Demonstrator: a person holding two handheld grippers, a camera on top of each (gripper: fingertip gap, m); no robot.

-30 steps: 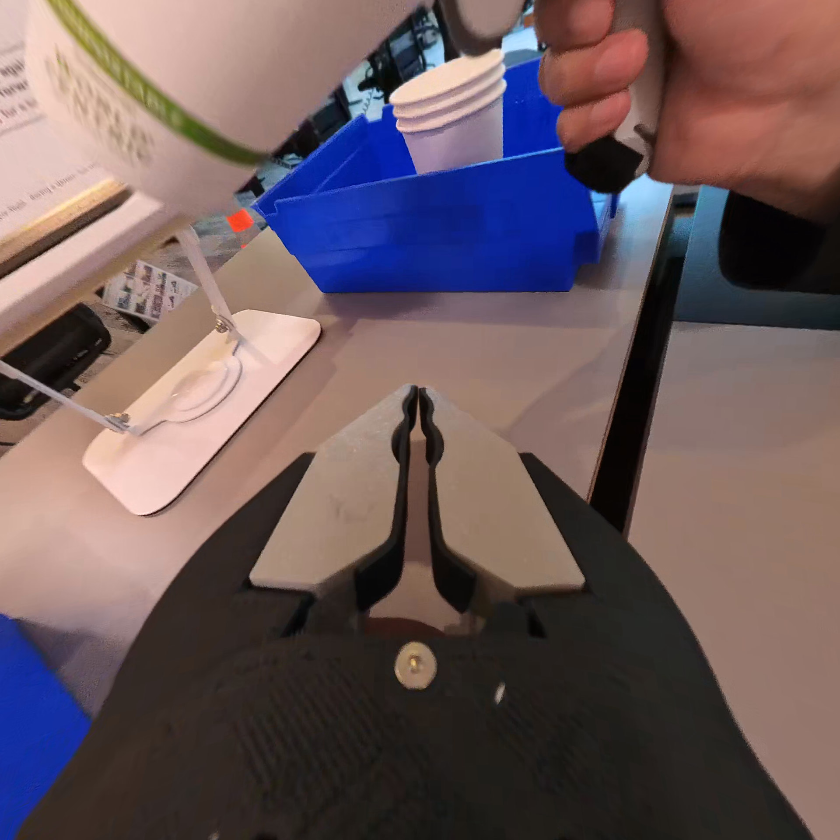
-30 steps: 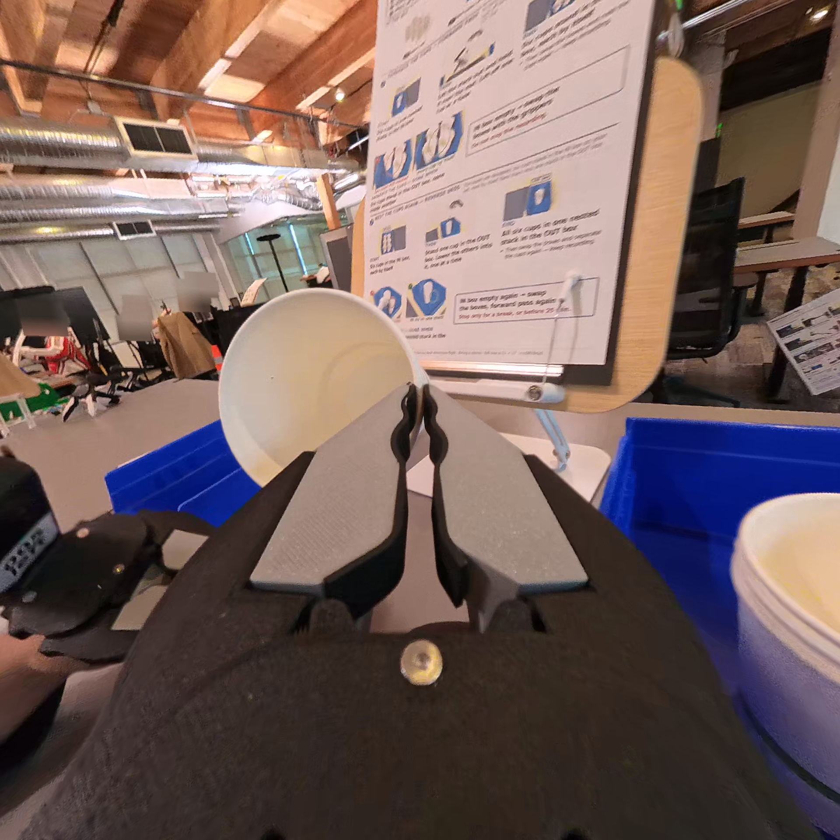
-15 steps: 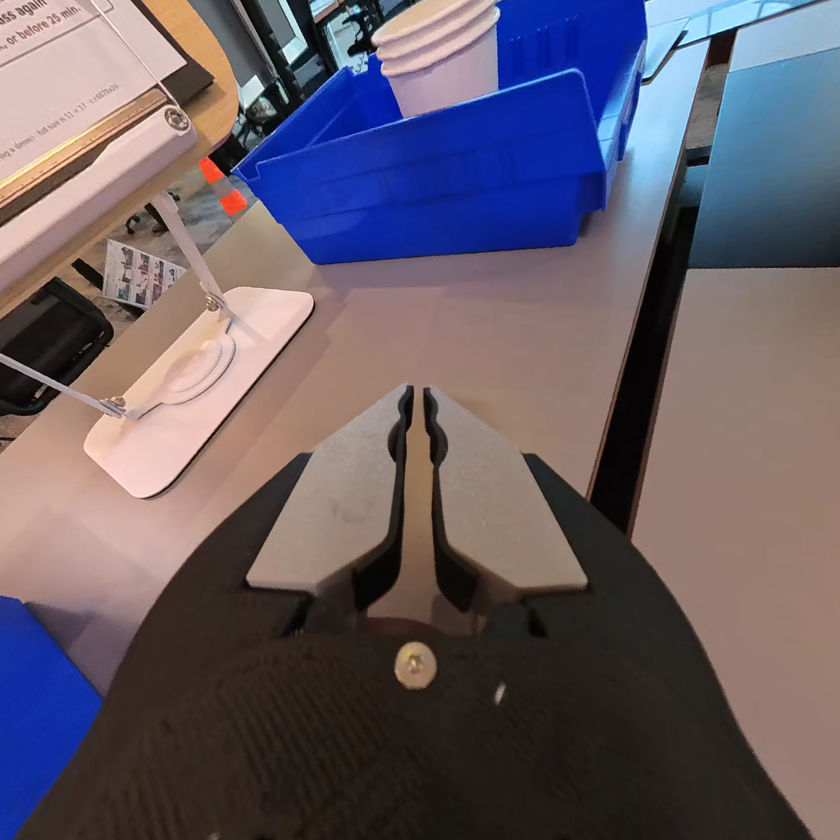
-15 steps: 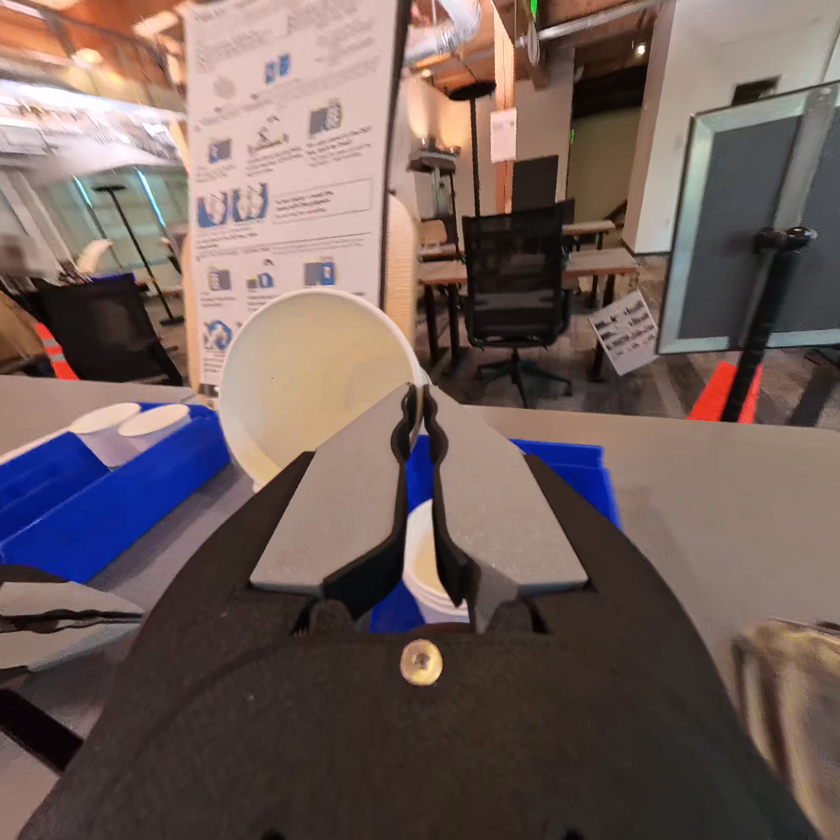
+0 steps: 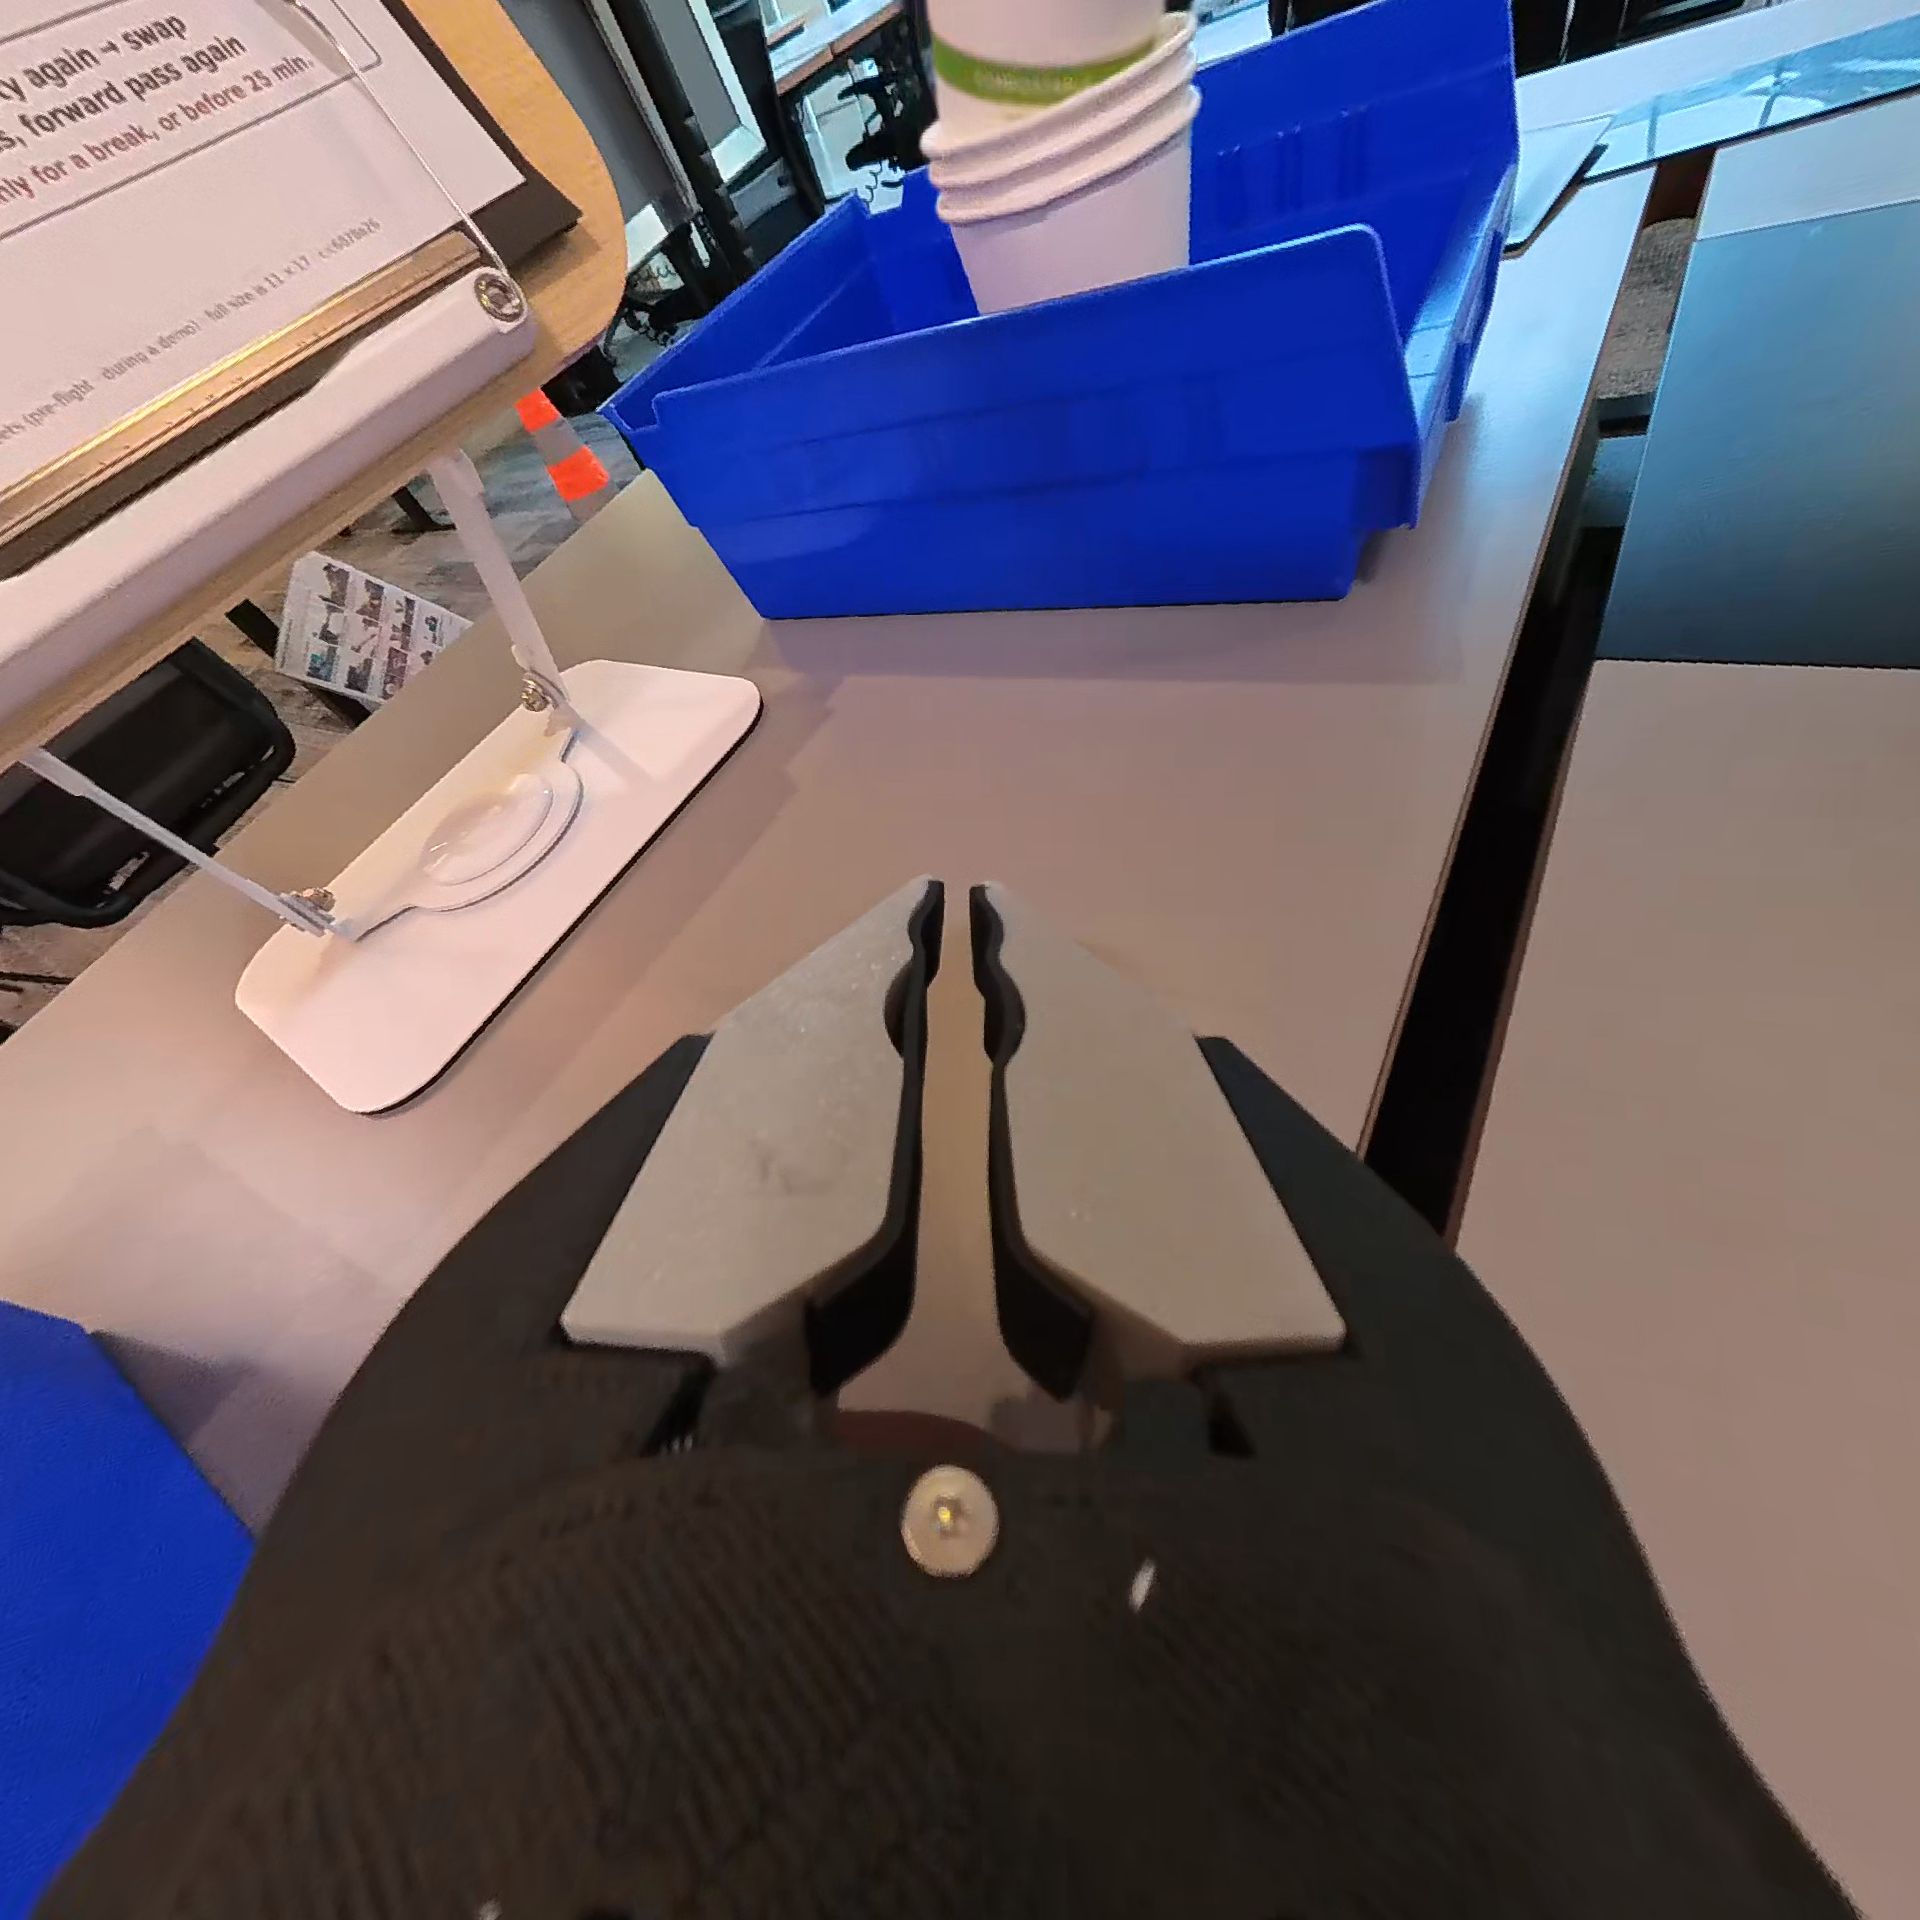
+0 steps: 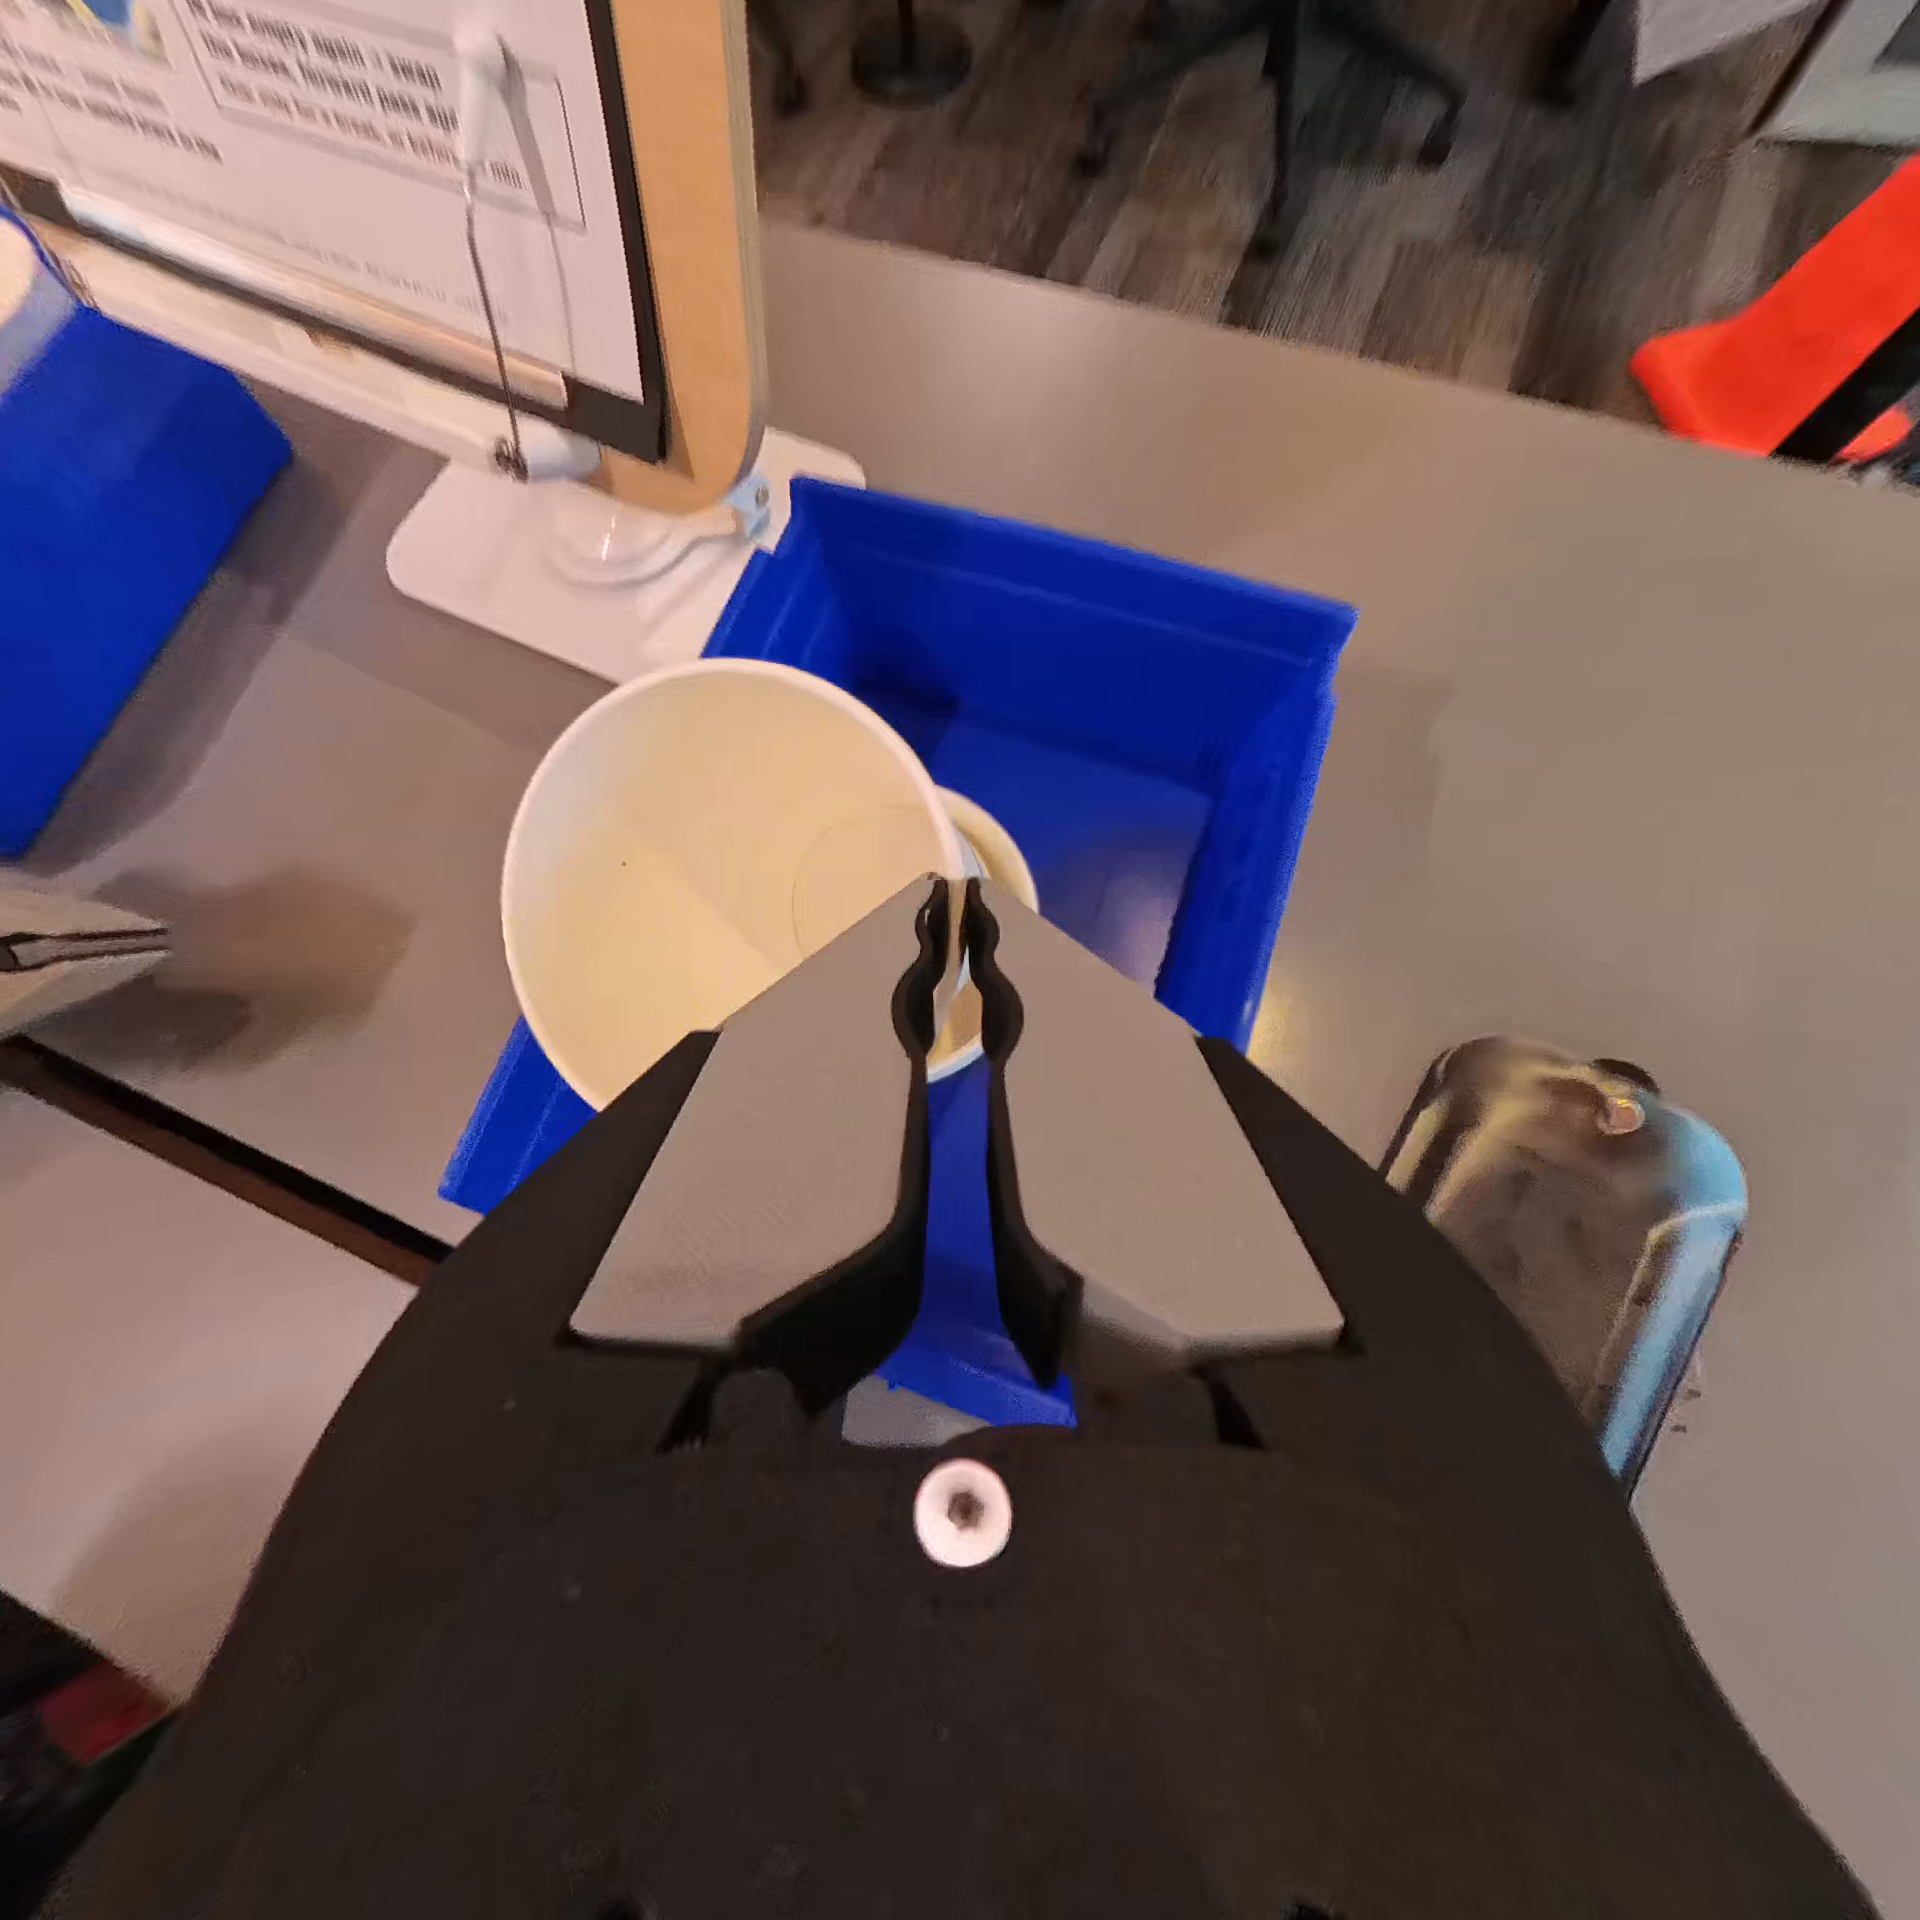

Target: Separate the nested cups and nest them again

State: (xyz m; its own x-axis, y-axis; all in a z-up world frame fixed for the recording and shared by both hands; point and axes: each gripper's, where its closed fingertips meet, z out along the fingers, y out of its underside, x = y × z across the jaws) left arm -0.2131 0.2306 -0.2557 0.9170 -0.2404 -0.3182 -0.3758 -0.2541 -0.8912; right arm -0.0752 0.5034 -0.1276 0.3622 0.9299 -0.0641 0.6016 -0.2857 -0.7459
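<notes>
My right gripper (image 6: pixel 951 896) is shut on the rim of a white paper cup (image 6: pixel 707 873) and holds it over a blue bin (image 6: pixel 1226 748). The rim of a stack of white cups (image 6: pixel 1003 847) in that bin shows just behind the held cup. In the left wrist view the held cup, with a green band (image 5: pixel 1039 62), sits partly in the top of the nested stack (image 5: pixel 1070 208) standing in the blue bin (image 5: pixel 1039 468). My left gripper (image 5: pixel 956 894) is shut and empty, low over the grey table (image 5: pixel 1091 779).
An instruction board on a white stand (image 5: pixel 488 862) sits left of the bin; it also shows in the right wrist view (image 6: pixel 582 551). A second blue bin (image 6: pixel 114 520) lies at the far left. A shiny metal bottle (image 6: pixel 1558 1195) stands to the right. A dark gap (image 5: pixel 1496 810) divides two tables. From my right tips it is roughly 30 cm to the shiny metal bottle (image 6: pixel 1558 1195); from my left, 55 cm.
My right gripper has carried the cup from beside the left gripper across to the bin and tipped down over the stack. The left gripper has stayed in place, shut.
</notes>
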